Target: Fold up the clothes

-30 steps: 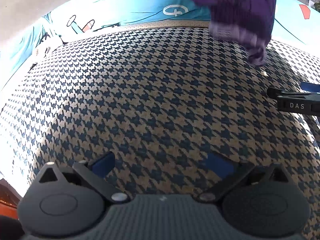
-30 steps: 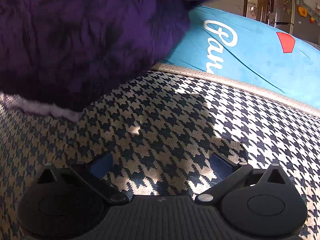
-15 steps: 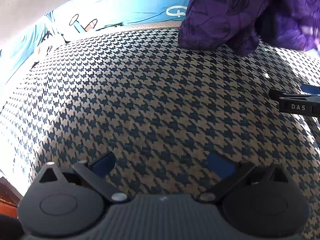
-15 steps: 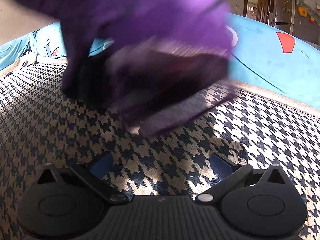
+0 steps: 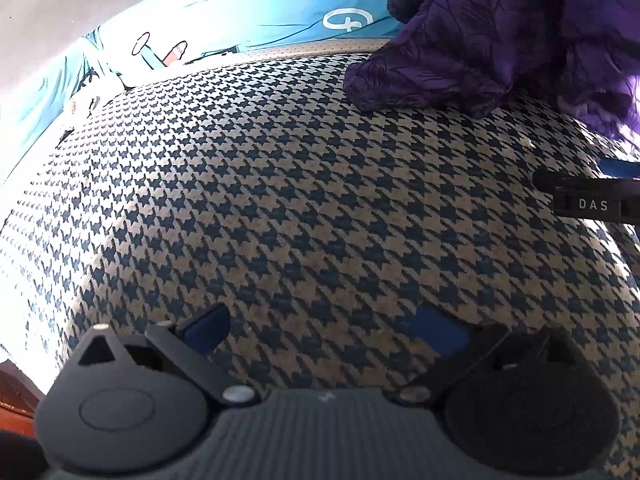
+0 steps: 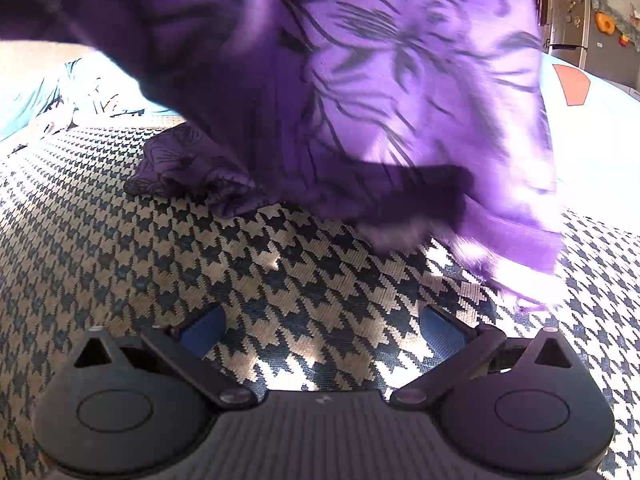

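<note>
A purple garment with a dark floral print [image 6: 360, 100] is dropping onto the houndstooth-covered surface [image 5: 300, 208], blurred in the right wrist view. Its lower folds touch the cover at the far side; it also shows at the top right of the left wrist view [image 5: 500, 32]. My left gripper [image 5: 324, 328] is open and empty, low over the cover. My right gripper [image 6: 322, 330] is open and empty, just in front of the garment. The right gripper's side shows at the right edge of the left wrist view [image 5: 592, 200].
A turquoise printed sheet [image 5: 248, 12] lies behind the houndstooth cover. A doorway and a fridge with magnets [image 6: 580, 12] stand in the room at the far right. Bright sunlight falls on the cover's right side [image 6: 592, 248].
The purple garment has come down from the air and spread lower onto the far part of the cover. Both grippers have stayed in place and open.
</note>
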`<state>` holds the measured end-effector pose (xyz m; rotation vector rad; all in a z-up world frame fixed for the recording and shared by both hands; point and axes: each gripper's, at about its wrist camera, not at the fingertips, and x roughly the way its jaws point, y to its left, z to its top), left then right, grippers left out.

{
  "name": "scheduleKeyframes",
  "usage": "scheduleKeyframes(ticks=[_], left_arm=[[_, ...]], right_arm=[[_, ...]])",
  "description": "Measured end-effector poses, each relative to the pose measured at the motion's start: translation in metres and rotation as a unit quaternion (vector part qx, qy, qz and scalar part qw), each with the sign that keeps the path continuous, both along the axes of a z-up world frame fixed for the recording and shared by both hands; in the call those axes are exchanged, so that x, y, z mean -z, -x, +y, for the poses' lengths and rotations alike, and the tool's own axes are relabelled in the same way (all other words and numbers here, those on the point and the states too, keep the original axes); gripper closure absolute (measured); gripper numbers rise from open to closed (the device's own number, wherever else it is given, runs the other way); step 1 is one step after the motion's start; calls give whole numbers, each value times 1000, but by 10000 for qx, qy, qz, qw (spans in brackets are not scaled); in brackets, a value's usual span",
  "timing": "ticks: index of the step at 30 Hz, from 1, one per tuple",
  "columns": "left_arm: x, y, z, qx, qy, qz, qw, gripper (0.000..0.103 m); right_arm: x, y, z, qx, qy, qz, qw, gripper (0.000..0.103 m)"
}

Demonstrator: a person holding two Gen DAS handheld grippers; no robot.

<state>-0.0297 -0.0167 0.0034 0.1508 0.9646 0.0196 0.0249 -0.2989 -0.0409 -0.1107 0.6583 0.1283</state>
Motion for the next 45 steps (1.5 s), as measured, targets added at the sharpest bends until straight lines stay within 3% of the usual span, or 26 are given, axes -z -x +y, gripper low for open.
scheduleKeyframes(ticks=[12, 30, 33, 45], left_arm=[[-3, -2, 5, 123, -65, -22, 9999, 0], [-5, 23, -44, 324, -135, -222, 9991, 0], [8, 8, 1, 315, -78, -223, 9992, 0], [21, -23, 40, 140, -21, -134, 9998, 0]], right_arm=[[3, -2, 5, -1, 40, 2, 10000, 0], [4, -4, 13, -2, 13, 5, 10000, 0], [4, -4, 15, -1, 22, 7, 10000, 0], [7, 3, 15, -1, 10, 2, 10000, 0]])
